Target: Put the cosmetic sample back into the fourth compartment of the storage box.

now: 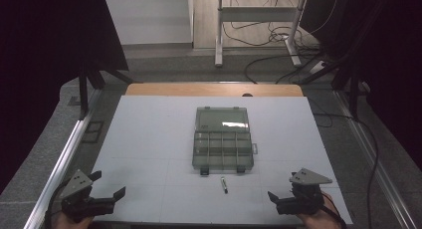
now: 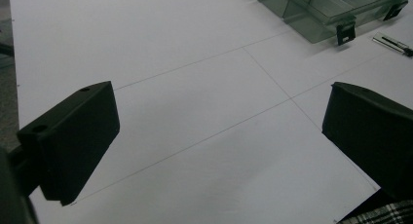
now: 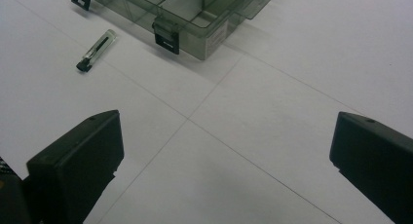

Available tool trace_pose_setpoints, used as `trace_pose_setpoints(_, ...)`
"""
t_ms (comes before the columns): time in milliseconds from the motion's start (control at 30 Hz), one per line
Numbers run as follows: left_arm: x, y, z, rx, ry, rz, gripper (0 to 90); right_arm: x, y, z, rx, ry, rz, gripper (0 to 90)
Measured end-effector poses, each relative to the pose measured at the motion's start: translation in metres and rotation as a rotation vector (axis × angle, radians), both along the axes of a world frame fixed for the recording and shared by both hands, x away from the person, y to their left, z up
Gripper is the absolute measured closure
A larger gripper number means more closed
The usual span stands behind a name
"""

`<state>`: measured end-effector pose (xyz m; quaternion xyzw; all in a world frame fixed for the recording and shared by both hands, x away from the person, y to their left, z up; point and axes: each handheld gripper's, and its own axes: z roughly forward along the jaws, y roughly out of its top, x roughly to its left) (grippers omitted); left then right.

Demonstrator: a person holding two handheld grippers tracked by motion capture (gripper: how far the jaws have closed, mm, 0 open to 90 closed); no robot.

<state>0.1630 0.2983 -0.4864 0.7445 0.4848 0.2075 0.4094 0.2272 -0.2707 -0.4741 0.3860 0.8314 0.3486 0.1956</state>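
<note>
A clear, smoke-tinted compartment box (image 1: 222, 150) lies open at the middle of the white board (image 1: 149, 139), its lid (image 1: 222, 119) folded back and its several compartments looking empty. A small clear tube with a black tip (image 1: 224, 184) lies just in front of the box. My left gripper (image 1: 108, 185) rests at the board's near left corner, open and holding nothing. My right gripper (image 1: 282, 187) sits at the near right, also open and holding nothing. The left gripper view has the open jaws (image 2: 219, 136) over bare board, with the box (image 2: 331, 9) and the tube (image 2: 392, 43) at upper right. The right gripper view (image 3: 226, 160) has the box (image 3: 195, 14) and tube (image 3: 96, 49) ahead.
The board lies on a wooden table (image 1: 214, 89) set in a grey frame with metal rails (image 1: 59, 164) along both sides. Cables (image 1: 278, 37) and desk legs stand on the floor beyond. A plaid sleeve (image 2: 384, 215) shows at the left gripper view's lower right.
</note>
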Motion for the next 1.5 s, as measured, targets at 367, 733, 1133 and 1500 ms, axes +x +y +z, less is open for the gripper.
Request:
trace_pose_setpoints(367, 0.000, 0.000, 0.000, -0.004, 0.003, 0.003, 0.5, 0.006, 0.011, 0.002, 0.021, -0.001, 0.048, 0.0)
trace_pose_setpoints(733, 0.001, 0.001, 0.000, -0.008, 0.004, 0.005, 0.5, 0.011, 0.027, 0.002, 0.029, 0.022, 0.118, 0.0)
trace_pose_setpoints(1133, 0.001, 0.002, 0.000, -0.019, 0.008, 0.004, 0.5, 0.015, 0.038, 0.002, 0.040, 0.048, 0.137, 0.0)
trace_pose_setpoints(1500, 0.001, 0.002, 0.000, -0.023, 0.008, 0.006, 0.5, 0.019, 0.055, -0.001, 0.040, 0.069, 0.190, 0.0)
